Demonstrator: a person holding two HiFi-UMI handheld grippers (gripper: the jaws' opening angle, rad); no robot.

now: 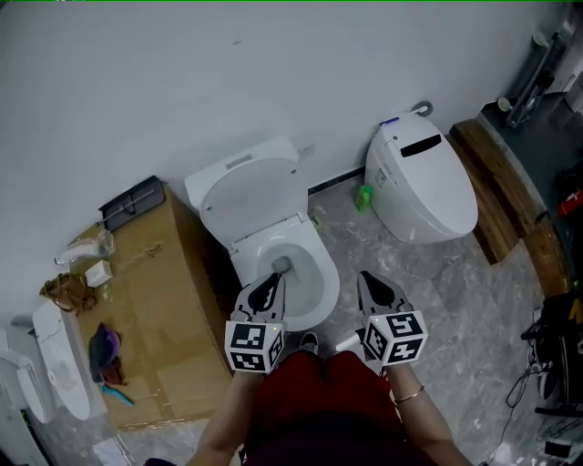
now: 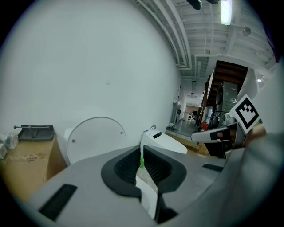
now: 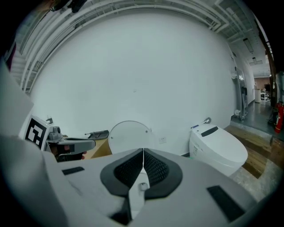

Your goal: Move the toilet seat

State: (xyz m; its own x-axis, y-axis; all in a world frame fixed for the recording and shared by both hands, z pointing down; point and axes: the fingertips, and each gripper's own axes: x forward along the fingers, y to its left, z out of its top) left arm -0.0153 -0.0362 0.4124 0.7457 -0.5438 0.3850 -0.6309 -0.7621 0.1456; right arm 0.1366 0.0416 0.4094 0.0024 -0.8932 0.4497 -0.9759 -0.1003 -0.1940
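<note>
- L gripper (image 1: 271,280): jaws pressed together, nothing between them. In head view it sits over the front of the toilet bowl (image 1: 305,284).
- R gripper (image 1: 366,278): jaws pressed together, empty. In head view it sits just right of the bowl, over the grey marbled floor (image 1: 455,300).
- Toilet seat (image 1: 250,196): raised, leaning back vs. the tank at the white wall (image 1: 182,82). Apart from both grippers. Can't tell seat from lid.
- Second toilet (image 1: 421,182): closed, to the right, near a wooden platform (image 1: 496,196). Small green item (image 1: 364,196) on the floor between the two toilets.
- Cardboard box (image 1: 155,282): left of the toilet, w/ a black tray (image 1: 133,202) at its wall end.
- Head view only: open bowl interior, person's red garment (image 1: 319,391), clutter on the box.
- L gripper view only: lit ceiling lamp (image 2: 226,11), corridor beyond the platform, R gripper's marker cube (image 2: 245,111).
- R gripper view only: seat's flat face dead ahead above its own jaws, L gripper off to the left.
</note>
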